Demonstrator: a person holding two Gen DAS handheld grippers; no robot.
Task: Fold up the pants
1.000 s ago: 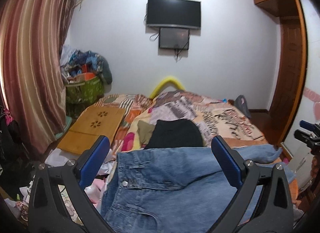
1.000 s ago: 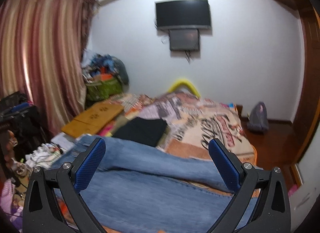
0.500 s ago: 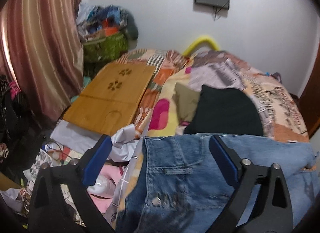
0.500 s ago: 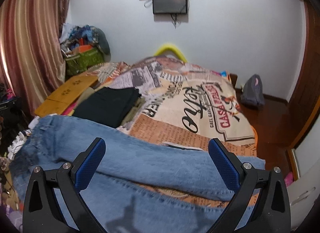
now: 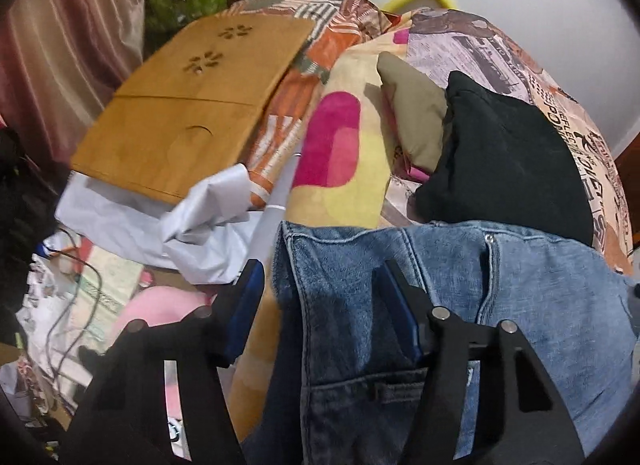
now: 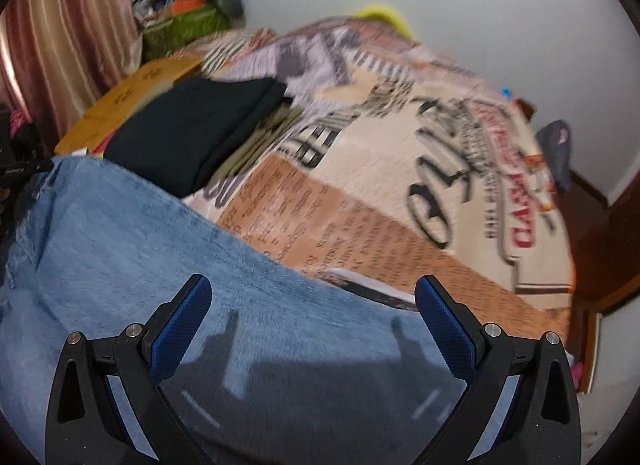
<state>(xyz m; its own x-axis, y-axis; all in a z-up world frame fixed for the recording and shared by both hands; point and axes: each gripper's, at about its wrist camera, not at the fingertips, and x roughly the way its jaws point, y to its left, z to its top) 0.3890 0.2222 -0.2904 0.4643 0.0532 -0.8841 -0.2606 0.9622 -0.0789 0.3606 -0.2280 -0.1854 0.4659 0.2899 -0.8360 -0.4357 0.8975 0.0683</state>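
Now jeans [image 5: 500, 297] waistband btwn closing left gripper [image 5: 320, 297] jaws.

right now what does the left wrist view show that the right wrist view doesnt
Only the left wrist view: the jeans' waistband corner between the closing left gripper, a belt loop, crumpled white paper, a pink-and-yellow blanket.

Only the right wrist view: the right gripper, jaws wide over a jeans leg, and the wooden floor.

Both: the blue jeans, folded black garment, wooden lap desk, newsprint bedspread.
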